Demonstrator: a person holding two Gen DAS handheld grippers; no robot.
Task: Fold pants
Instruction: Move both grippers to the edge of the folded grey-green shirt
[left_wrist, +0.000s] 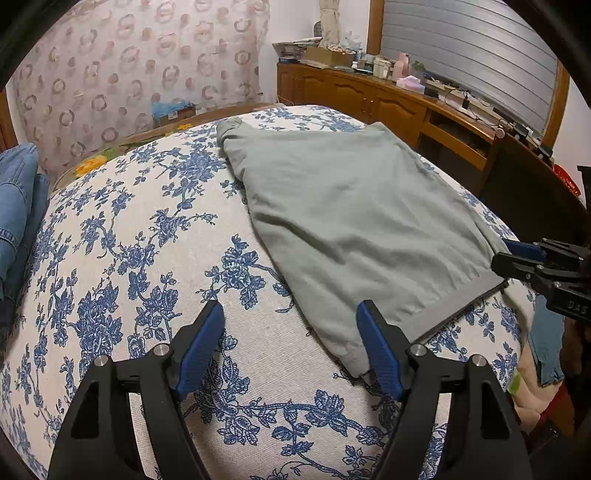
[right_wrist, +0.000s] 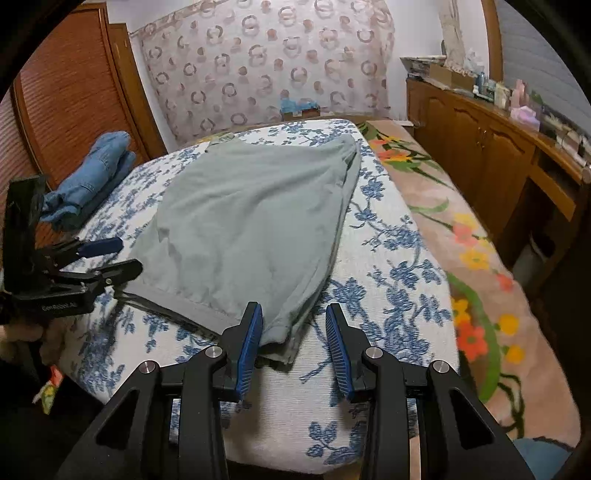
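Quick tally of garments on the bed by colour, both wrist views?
Grey-green: 1, the pants laid flat on the blue-flowered cover.
Blue denim: 1 folded pile, the jeans at the bed's far left edge; I cannot tell how many pieces are in it.
Total: 2

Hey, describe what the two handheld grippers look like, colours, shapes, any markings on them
Both match: the left gripper and right gripper have angular black frames with triangular cut-outs, round silver pivot bolts, and long blue pads with a ribbed face. Seen from the other side, the left one carries small pale lettering on its black body, too blurred to read. No cables or sleeves show.
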